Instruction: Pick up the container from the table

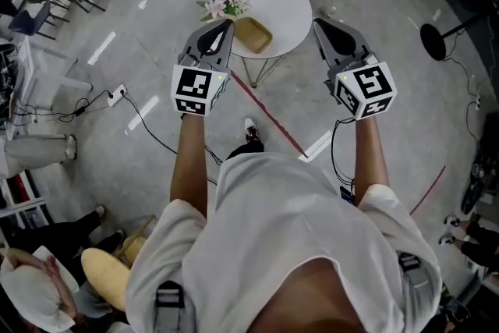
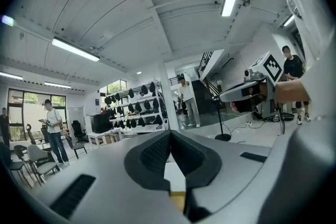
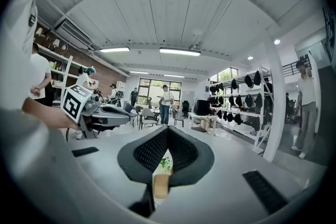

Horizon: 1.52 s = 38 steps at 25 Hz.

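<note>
Grippers both held out ahead, aimed down at the round white table (image 1: 292,4) - looks like a ready pose before any reach. The left gripper (image 1: 224,31) and right gripper (image 1: 321,27) each have jaws pinched together on nothing. The tan container (image 1: 253,33) sits on the table beside the flowers (image 1: 226,4) - well below, between the two, nearer the left.

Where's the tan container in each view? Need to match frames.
Head view: container top centre, on the white round table, beside the flowers.
Left gripper view: container a yellow sliver low centre, under a white patch of table.
Right gripper view: container low centre, under the flowers.
Shared landmark: the flowers in head and right gripper views; the table in head and left.
</note>
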Each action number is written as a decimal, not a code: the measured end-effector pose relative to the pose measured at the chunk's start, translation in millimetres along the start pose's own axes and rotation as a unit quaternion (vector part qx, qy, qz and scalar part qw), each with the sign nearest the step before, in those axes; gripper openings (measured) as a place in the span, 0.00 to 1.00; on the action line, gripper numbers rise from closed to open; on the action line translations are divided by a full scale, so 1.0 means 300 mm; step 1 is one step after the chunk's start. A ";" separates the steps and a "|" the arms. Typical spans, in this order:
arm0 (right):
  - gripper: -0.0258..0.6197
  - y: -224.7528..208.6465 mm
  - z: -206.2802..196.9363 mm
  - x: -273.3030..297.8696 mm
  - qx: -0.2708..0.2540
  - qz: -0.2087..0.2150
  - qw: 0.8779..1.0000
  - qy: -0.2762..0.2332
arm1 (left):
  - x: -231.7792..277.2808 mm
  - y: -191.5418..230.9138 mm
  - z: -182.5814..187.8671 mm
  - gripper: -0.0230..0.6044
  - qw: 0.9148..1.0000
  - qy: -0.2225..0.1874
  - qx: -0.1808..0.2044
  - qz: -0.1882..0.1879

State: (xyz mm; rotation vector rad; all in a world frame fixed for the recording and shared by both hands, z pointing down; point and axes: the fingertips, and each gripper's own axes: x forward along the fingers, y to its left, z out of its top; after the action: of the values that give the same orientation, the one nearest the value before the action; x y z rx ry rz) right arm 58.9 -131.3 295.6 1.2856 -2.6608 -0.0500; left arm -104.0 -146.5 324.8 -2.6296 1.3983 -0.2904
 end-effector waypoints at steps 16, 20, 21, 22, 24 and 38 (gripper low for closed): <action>0.06 -0.157 -0.066 0.499 0.007 -0.006 0.999 0.039 | 0.377 0.312 -0.167 0.06 0.998 0.039 0.007 -0.050; 0.06 -0.180 -0.162 0.524 0.029 0.019 0.998 0.057 | 0.444 0.283 -0.290 0.06 0.995 0.079 -0.007 -0.056; 0.06 -0.189 -0.193 0.531 0.031 0.025 0.997 0.065 | 0.457 0.271 -0.325 0.06 0.994 0.092 -0.010 -0.058; 0.06 -0.201 -0.224 0.539 0.034 0.030 0.996 0.073 | 0.471 0.258 -0.360 0.06 0.993 0.104 -0.015 -0.060; 0.06 -0.234 -0.288 0.554 0.040 0.037 0.995 0.088 | 0.508 0.225 -0.427 0.06 0.989 0.125 -0.033 -0.069; 0.06 -0.326 -0.696 0.590 0.080 0.086 0.976 0.181 | 0.706 -0.071 -0.954 0.17 0.945 0.273 -0.099 -0.149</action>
State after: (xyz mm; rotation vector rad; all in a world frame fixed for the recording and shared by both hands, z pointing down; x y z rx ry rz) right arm 64.7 -319.8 516.9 0.9856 -2.4820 0.3920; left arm -39.4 -322.4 628.4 -3.0767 1.1915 -1.0364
